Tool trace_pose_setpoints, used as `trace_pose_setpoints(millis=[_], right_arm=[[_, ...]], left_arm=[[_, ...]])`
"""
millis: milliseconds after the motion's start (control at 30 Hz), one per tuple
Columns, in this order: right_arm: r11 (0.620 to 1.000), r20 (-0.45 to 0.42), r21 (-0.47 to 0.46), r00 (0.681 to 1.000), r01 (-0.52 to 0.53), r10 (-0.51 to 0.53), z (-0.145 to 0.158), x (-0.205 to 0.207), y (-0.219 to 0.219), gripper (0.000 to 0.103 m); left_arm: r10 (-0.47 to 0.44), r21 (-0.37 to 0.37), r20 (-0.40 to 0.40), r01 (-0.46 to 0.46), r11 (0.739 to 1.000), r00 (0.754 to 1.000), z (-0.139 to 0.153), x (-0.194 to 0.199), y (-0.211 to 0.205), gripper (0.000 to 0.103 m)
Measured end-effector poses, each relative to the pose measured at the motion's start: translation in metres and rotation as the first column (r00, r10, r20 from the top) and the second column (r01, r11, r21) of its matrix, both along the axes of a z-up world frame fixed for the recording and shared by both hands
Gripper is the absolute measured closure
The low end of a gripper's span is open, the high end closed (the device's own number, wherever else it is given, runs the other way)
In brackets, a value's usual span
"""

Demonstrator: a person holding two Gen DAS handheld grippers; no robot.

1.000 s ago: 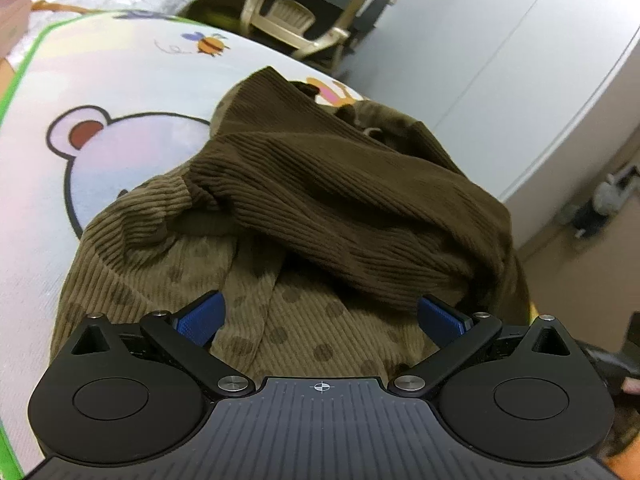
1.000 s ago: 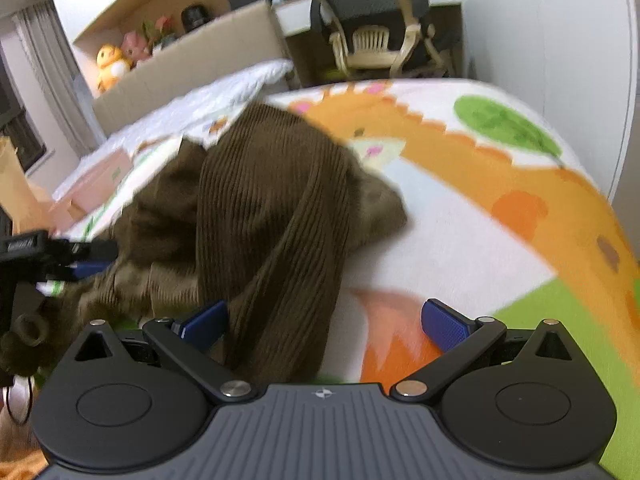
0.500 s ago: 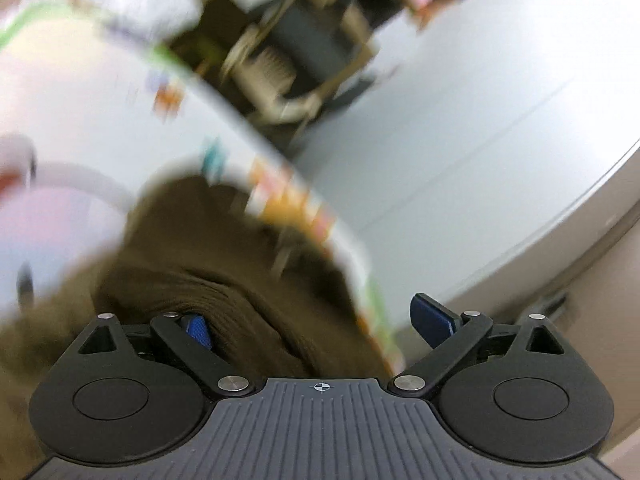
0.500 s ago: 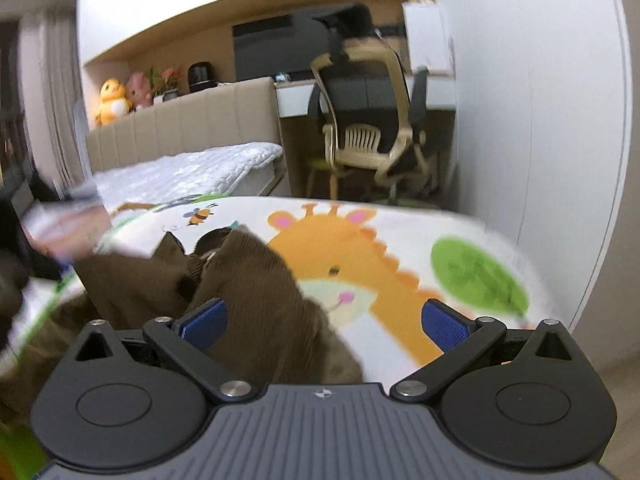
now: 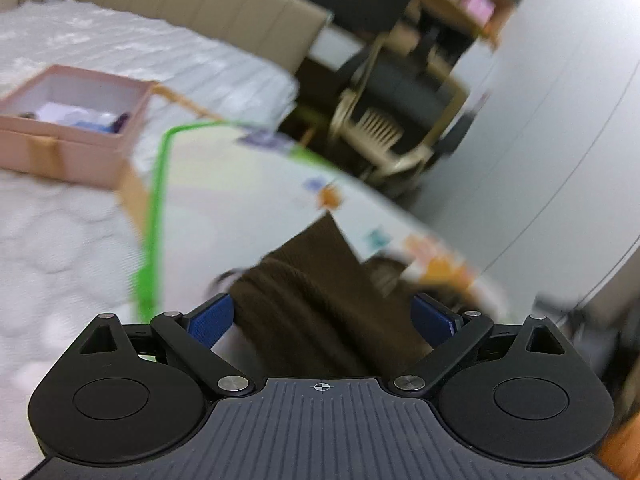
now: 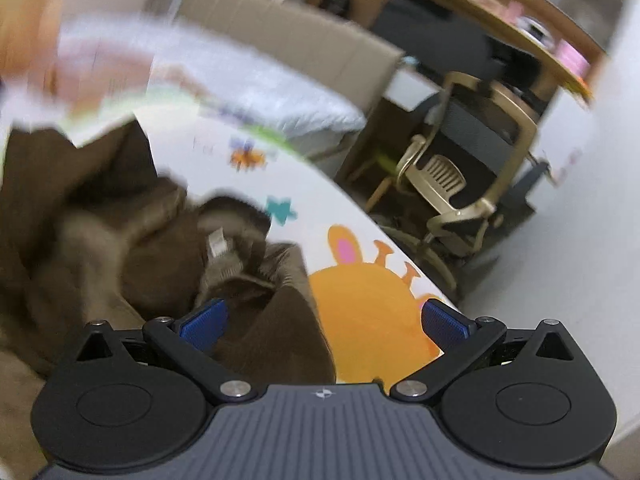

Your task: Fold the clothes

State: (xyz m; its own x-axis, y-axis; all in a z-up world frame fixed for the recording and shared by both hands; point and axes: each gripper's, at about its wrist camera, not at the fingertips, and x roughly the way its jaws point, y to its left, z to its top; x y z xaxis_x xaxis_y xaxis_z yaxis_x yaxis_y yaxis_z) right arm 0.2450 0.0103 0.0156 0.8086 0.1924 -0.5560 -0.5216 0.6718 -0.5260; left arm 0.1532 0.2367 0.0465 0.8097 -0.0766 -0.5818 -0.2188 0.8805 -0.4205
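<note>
left wrist view: dark brown ribbed corduroy garment (image 5: 316,300) bunched between the parted blue pads of the left gripper (image 5: 322,316), on the cartoon-printed play mat (image 5: 240,184).
right gripper (image 6: 324,318) likewise stands with fingers apart, nothing clamped; the garment (image 6: 132,236) lies crumpled and unfolded at its left pad. judgement: find a hem or corner and spread the cloth flat before any fold. motion blur hides hems, label detail and whether either pad touches fabric; the garment's near part is cut off by the gripper bodies.
</note>
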Motion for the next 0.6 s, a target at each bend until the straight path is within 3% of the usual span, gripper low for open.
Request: trace_pose_setpoints(millis=[67, 133, 267, 400, 433, 467, 533, 600], right_arm=[[0.995, 0.037, -0.1, 0.999, -0.022, 0.026, -0.016, 0.009, 0.016, 0.0], [0.992, 0.062, -0.121, 0.998, -0.024, 0.032, -0.022, 0.02, 0.026, 0.0], [0.997, 0.148, -0.057, 0.988, 0.043, -0.034, -0.023, 0.039, 0.03, 0.0], [0.994, 0.178, 0.031, 0.978, 0.104, -0.108, -0.02, 0.043, 0.002, 0.0], [0.991, 0.184, 0.053, 0.975, 0.119, -0.127, -0.019, 0.045, -0.005, 0.0], [0.988, 0.19, 0.076, 0.971, 0.133, -0.146, -0.018, 0.046, -0.012, 0.0], [0.985, 0.19, 0.105, 0.969, 0.138, -0.156, -0.017, 0.046, -0.025, 0.0], [0.995, 0.16, 0.077, 0.984, 0.069, -0.081, -0.019, 0.043, -0.032, 0.0]], left_arm=[[-0.002, 0.069, -0.038, 0.005, 0.998, 0.999, 0.0, -0.012, 0.004, 0.004], [-0.024, 0.12, -0.03, 0.027, 0.992, 0.999, 0.009, -0.015, 0.004, 0.004], [-0.117, 0.258, -0.05, 0.127, 0.958, 0.992, 0.01, 0.028, -0.028, 0.001], [-0.211, 0.393, -0.09, 0.229, 0.891, 0.973, 0.006, 0.076, -0.063, 0.001], [-0.228, 0.446, -0.114, 0.255, 0.858, 0.967, -0.001, 0.089, -0.072, 0.001], [-0.237, 0.517, -0.15, 0.28, 0.809, 0.96, -0.012, 0.103, -0.082, 0.001], [-0.245, 0.64, -0.215, 0.326, 0.696, 0.945, -0.034, 0.129, -0.099, 0.001], [-0.252, 0.725, -0.252, 0.355, 0.59, 0.934, -0.052, 0.146, -0.107, 0.001]])
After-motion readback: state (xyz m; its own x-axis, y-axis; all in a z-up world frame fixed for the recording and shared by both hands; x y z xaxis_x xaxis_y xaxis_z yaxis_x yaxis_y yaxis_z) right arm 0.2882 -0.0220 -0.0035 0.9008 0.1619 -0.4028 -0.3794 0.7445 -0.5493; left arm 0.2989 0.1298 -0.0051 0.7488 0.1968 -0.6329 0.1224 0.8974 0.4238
